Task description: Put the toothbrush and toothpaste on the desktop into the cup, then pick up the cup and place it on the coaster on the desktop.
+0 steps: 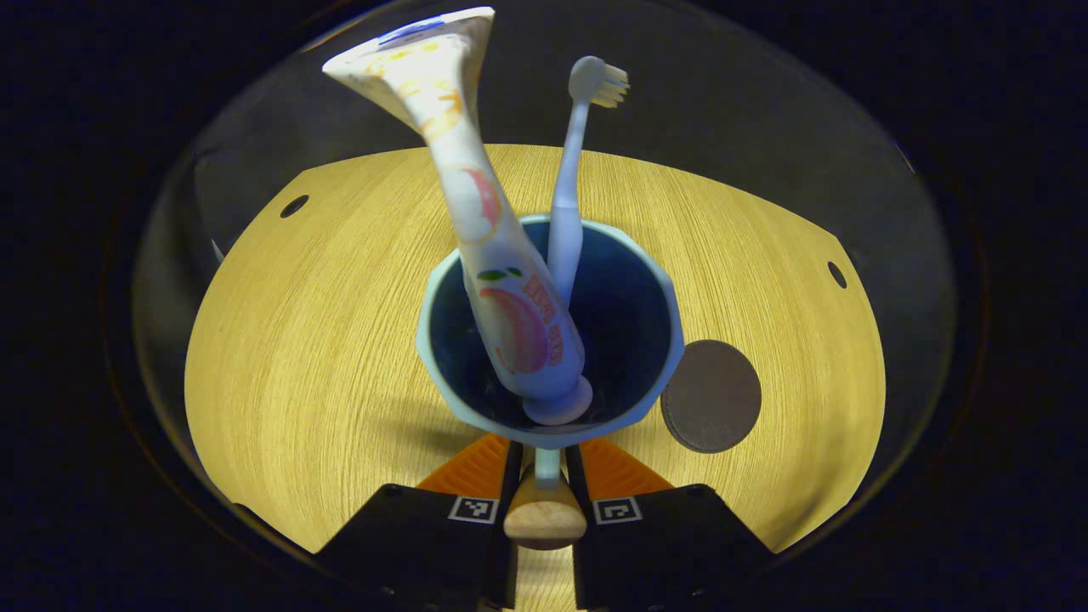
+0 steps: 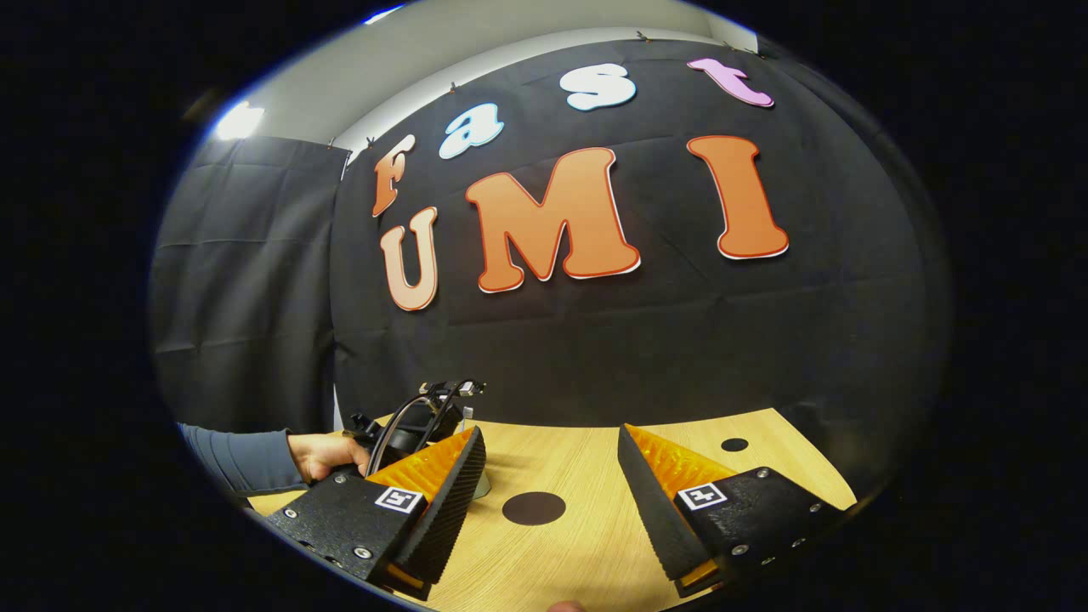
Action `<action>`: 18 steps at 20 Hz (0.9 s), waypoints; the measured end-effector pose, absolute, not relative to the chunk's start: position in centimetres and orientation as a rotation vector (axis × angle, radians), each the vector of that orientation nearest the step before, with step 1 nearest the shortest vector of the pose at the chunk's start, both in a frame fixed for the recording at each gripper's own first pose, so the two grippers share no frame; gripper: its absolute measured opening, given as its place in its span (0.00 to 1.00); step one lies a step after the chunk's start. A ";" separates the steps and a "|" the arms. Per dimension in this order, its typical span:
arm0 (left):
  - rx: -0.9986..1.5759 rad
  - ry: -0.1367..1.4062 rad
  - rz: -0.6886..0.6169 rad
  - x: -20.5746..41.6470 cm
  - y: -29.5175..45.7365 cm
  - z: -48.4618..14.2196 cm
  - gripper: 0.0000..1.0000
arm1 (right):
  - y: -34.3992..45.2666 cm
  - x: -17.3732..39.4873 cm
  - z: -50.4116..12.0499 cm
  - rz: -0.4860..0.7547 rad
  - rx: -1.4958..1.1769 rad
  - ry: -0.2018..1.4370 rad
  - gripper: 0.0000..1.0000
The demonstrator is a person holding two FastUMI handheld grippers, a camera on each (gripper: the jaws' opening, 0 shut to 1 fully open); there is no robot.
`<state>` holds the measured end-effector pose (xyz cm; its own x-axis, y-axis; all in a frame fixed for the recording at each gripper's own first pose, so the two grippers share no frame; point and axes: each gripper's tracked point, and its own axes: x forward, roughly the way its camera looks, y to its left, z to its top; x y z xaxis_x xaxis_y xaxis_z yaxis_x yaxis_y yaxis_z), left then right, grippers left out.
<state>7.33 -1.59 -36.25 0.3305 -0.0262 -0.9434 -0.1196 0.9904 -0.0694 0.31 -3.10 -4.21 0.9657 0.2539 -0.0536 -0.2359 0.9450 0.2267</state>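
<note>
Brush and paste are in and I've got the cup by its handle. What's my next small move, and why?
Probably carry the cup a little to the right and set it on the coaster. The left gripper is shut on the cup's handle, the toothbrush and toothpaste stand inside, and the coaster lies just beside it.

I see the cup, pale blue outside and dark blue within, upright on the wooden desktop with its wooden-ended handle pointing toward my left camera. The toothpaste stands in it cap down, a white tube with peach pictures, leaning up and left. Behind it the pale blue toothbrush stands head up (bristles facing right). The round dark coaster lies flat just right of the cup, bare.
</note>
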 end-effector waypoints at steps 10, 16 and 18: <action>-0.065 1.147 -0.019 6.3 -7.7 -31.5 0.26 | -7.3 -1.0 -2.9 0.142 0.194 0.046 0.93; -0.016 1.089 -0.157 4.1 -10.9 -29.6 0.26 | -11.2 -4.0 -0.4 0.061 0.152 -0.006 0.93; 0.002 1.069 -0.210 3.2 -12.7 -28.7 0.26 | -12.4 -5.3 0.1 0.036 0.142 -0.016 0.93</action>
